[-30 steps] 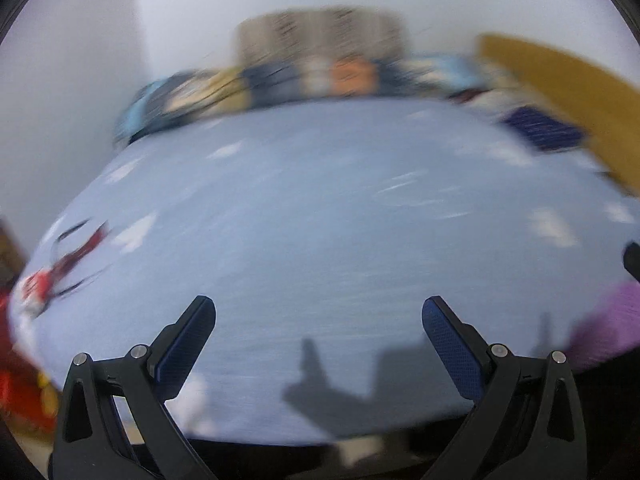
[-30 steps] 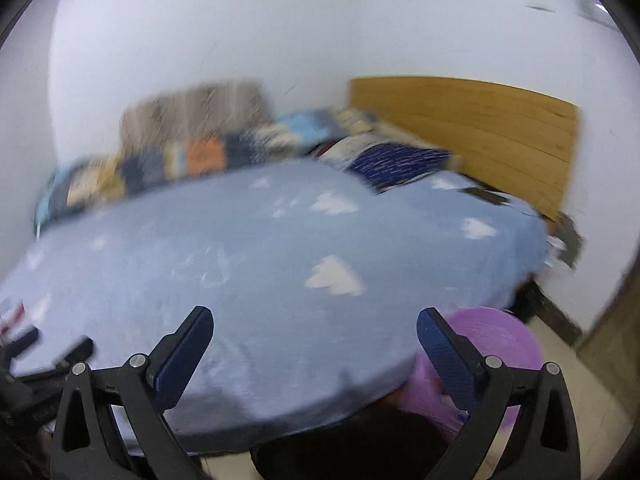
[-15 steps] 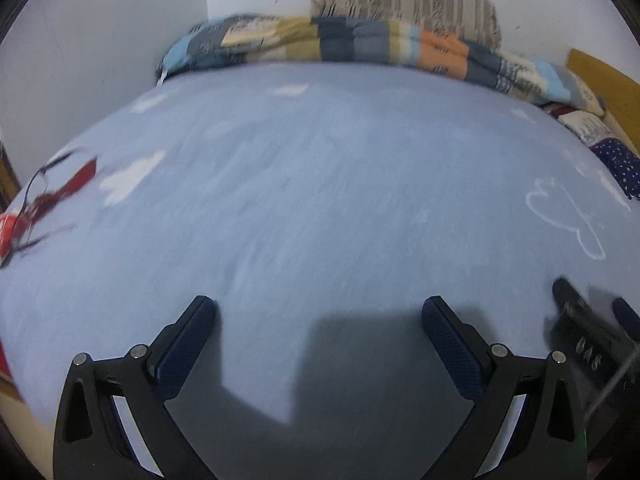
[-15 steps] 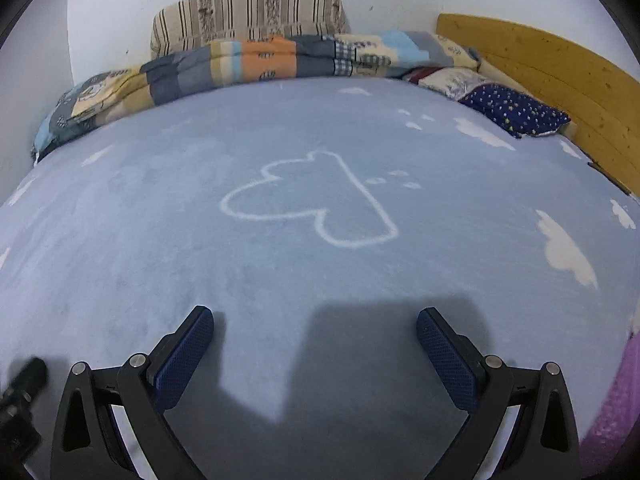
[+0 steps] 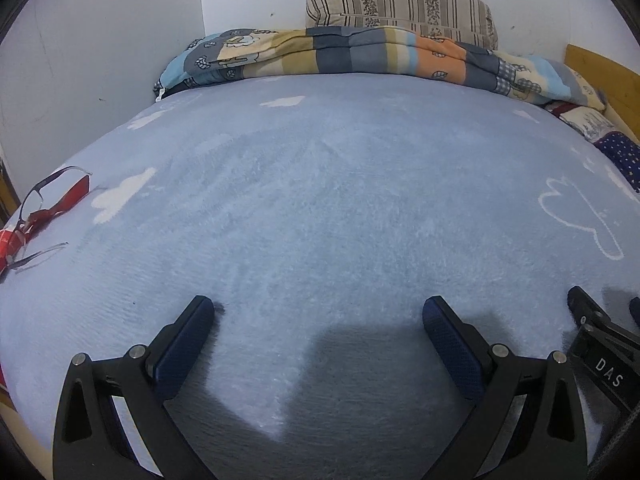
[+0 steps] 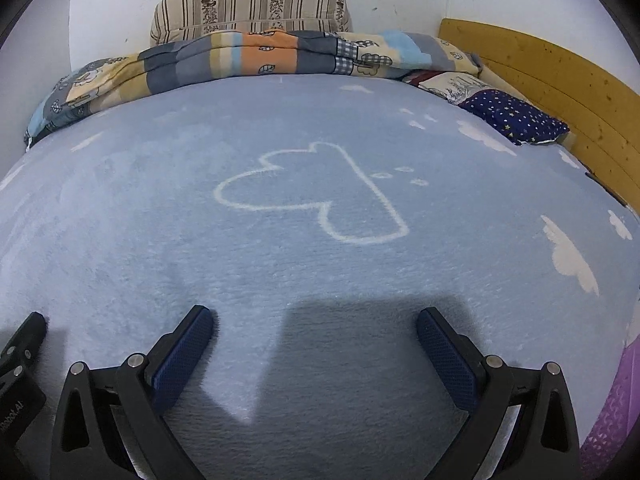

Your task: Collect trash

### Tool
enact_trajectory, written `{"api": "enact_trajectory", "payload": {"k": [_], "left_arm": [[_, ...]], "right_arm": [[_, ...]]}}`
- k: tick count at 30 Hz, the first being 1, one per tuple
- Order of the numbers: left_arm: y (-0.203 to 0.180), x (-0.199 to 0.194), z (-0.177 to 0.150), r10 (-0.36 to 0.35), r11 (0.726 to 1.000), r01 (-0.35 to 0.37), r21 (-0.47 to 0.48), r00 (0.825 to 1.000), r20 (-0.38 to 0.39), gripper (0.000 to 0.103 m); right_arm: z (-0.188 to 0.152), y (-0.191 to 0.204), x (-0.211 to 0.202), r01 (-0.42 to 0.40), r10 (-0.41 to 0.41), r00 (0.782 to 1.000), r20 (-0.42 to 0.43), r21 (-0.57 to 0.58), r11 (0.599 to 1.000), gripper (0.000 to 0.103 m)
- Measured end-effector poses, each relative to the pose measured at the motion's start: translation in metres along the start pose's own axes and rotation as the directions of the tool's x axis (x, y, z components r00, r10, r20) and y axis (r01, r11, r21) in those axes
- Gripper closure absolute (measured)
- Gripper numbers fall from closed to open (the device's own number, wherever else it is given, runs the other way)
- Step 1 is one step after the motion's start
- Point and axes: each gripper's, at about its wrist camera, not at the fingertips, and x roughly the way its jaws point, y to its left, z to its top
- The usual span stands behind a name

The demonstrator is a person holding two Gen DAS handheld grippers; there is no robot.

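A light blue blanket (image 5: 320,200) with white clouds covers the bed. At its left edge lies a red wrapper (image 5: 74,194) with a pair of dark-framed glasses (image 5: 30,204) over it. My left gripper (image 5: 318,320) hovers low over the near part of the blanket, open and holding nothing, well to the right of the wrapper. Beside it on the right, my right gripper (image 6: 314,324) is open too with nothing between its fingers, and it shows at the edge of the left wrist view (image 5: 592,332). A purple basket (image 6: 616,408) peeks in at the lower right.
A folded patchwork quilt (image 6: 260,56) and a striped cushion (image 6: 248,4) lie along the far wall. A starry navy pillow (image 6: 516,116) rests by the wooden headboard (image 6: 560,76) on the right. White walls close off the far and left sides.
Both grippers have moved in low over the bed and the views have steadied from blur. The purple basket has slid to the right edge. Both grippers stay open.
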Motion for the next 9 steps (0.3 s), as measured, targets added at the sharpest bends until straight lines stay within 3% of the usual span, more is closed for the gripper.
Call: {"api": "enact_trajectory", "payload": {"k": [9], "left_arm": [[0.0025, 0.0018, 0.0, -0.013, 1.0, 0.013, -0.009, 1.0, -0.013, 0.0]], "right_arm": [[-0.001, -0.0009, -0.0008, -0.002, 0.002, 1.0, 0.0, 0.002, 1.0, 0.001]]}}
